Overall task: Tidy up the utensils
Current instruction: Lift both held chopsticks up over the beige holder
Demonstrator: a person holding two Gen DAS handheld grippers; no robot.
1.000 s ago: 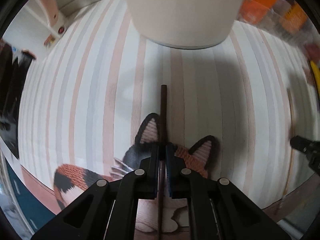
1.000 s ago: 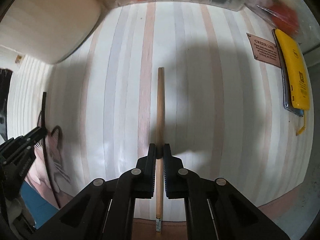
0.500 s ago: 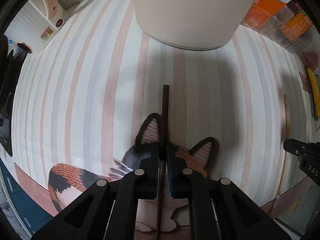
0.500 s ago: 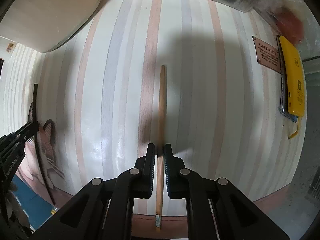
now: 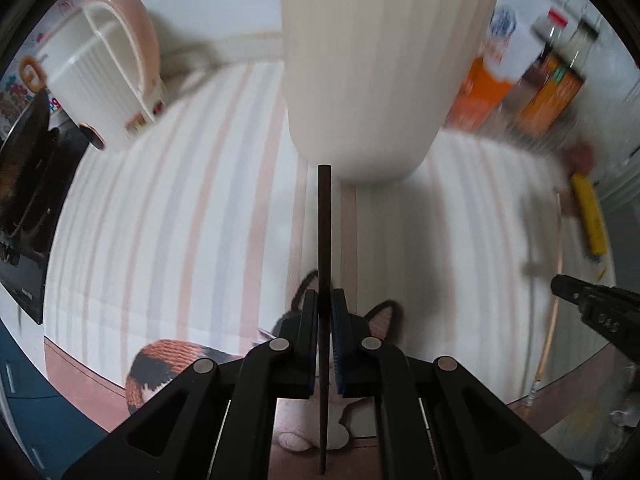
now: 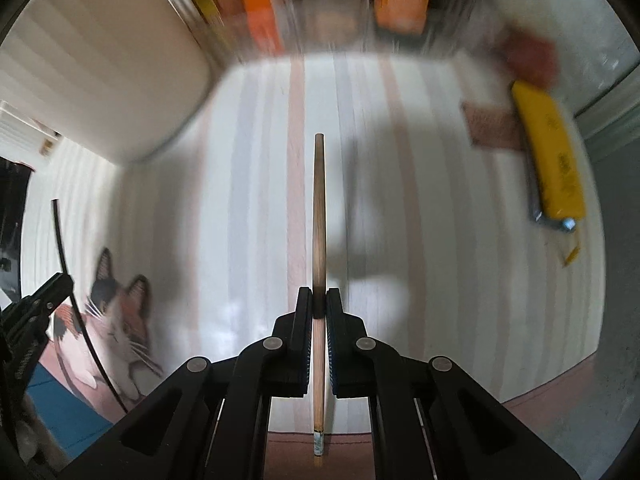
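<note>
Now left tongs clenched on dark chopstick, right tongs gripping wooden chopstick

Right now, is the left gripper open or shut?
Shut. The left gripper has both jaws pressed against a dark chopstick, which sticks out ahead toward the cream holder.

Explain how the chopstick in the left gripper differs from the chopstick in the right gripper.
The left gripper holds a dark chopstick, nearly black; the right gripper holds a light chopstick, brown wood. The dark chopstick's tip lies before the cream holder; the light chopstick's tip lies over the striped cloth. Both are slim, straight and clamped along the fingers.
</note>
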